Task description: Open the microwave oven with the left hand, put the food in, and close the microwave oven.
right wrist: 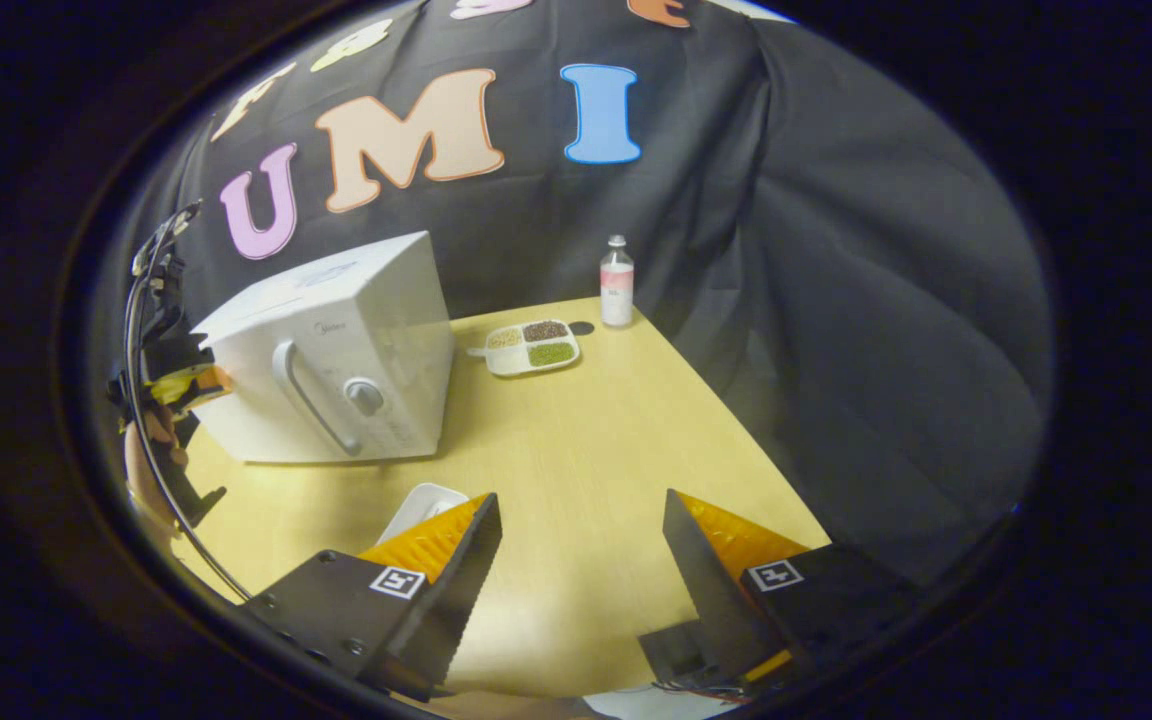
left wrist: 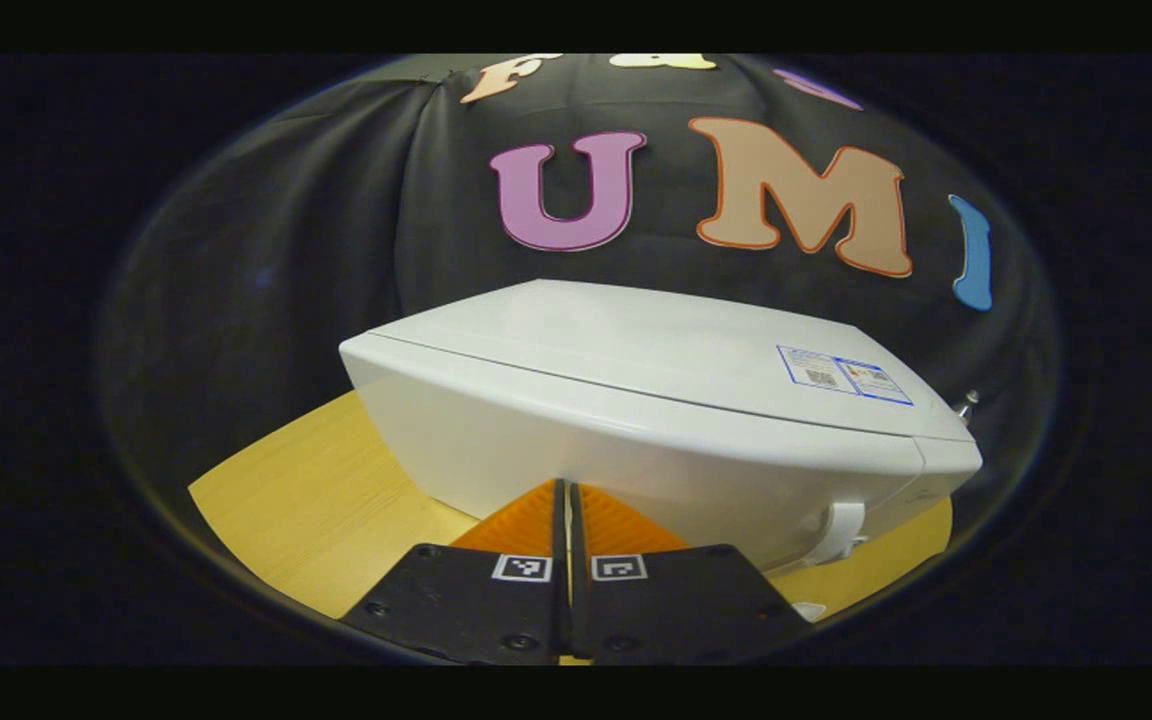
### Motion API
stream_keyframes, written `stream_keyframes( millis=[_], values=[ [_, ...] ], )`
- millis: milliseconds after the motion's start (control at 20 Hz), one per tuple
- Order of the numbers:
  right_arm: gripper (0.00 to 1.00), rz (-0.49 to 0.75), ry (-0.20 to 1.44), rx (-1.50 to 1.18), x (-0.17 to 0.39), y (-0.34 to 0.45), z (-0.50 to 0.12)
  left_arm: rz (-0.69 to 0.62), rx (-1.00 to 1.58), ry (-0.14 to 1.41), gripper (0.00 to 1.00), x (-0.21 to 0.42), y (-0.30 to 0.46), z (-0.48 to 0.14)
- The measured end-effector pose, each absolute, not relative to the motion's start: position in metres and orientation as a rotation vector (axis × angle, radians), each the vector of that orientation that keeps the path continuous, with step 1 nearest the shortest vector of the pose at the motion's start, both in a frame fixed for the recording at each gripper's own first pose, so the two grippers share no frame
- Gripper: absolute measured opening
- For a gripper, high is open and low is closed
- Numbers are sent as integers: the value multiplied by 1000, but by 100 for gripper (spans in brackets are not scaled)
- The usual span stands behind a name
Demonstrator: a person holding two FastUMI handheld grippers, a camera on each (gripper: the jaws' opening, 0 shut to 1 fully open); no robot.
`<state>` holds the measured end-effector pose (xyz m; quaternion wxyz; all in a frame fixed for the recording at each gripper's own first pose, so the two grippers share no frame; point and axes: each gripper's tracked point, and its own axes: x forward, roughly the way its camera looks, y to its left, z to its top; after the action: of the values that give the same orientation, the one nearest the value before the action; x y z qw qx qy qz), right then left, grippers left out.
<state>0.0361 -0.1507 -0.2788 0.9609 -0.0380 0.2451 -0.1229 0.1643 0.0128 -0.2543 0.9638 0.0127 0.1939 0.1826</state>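
Left gripper [left wrist: 566,500]: at 6 o'clock in the left gripper view, its two fingers pressed together with nothing between them, tips just before the microwave's white side.
Microwave oven [left wrist: 636,400]: fills the middle of the left gripper view, seen from its side, door closed; its handle [left wrist: 841,530] shows at 4 o'clock.
Right gripper [right wrist: 581,520]: at 6 o'clock in the right gripper view, fingers spread wide apart, holding nothing, above bare table.
White dish [right wrist: 421,505]: just beyond the right gripper's left finger, at 7 o'clock, partly hidden; whether it holds food I cannot tell.
Microwave in the right gripper view [right wrist: 336,350]: at 10 o'clock, door shut, curved handle and round knob [right wrist: 364,396] facing the camera.
Other gripper and hand [right wrist: 161,400]: at 9 o'clock, beside the microwave's left side.
Divided tray of grains [right wrist: 531,346]: at 12 o'clock, right of the microwave.
Bottle [right wrist: 617,282]: upright just behind the tray, near the table's far edge.
Wooden table [right wrist: 586,430]: pale, carrying everything.
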Motion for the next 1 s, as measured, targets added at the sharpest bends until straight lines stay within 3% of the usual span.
stream_keyframes(
  millis=[100,150,500,550,600,650,750,800,850,900,950,1000],
  values=[
    [100,-250,496,-79,34,-153,-278,362,28,398,0,163,13,-254],
    [93,-252,491,-77,34,-153,-276,355,20,398,0,163,13,-254],
    [93,-240,487,-87,33,-151,-276,234,1,378,0,157,3,-242],
    [100,-233,487,-93,34,-150,-276,210,20,365,0,155,1,-235],
    [93,-226,487,-98,34,-148,-276,184,41,353,0,152,-1,-228],
    [100,-181,478,-100,42,-135,-270,148,108,309,3,134,0,-201],
    [100,-153,474,-95,47,-126,-265,145,127,294,7,117,3,-188],
    [93,-137,469,-96,50,-120,-260,151,139,293,19,107,7,-182],
    [100,-122,461,-100,52,-116,-254,157,149,288,19,99,9,-178],
    [93,-111,450,-106,54,-112,-247,171,161,275,33,90,13,-171],
    [93,-98,435,-113,58,-107,-239,191,175,255,40,83,18,-162],
    [93,-84,418,-114,61,-100,-231,202,190,233,58,77,21,-155]
  ],
)
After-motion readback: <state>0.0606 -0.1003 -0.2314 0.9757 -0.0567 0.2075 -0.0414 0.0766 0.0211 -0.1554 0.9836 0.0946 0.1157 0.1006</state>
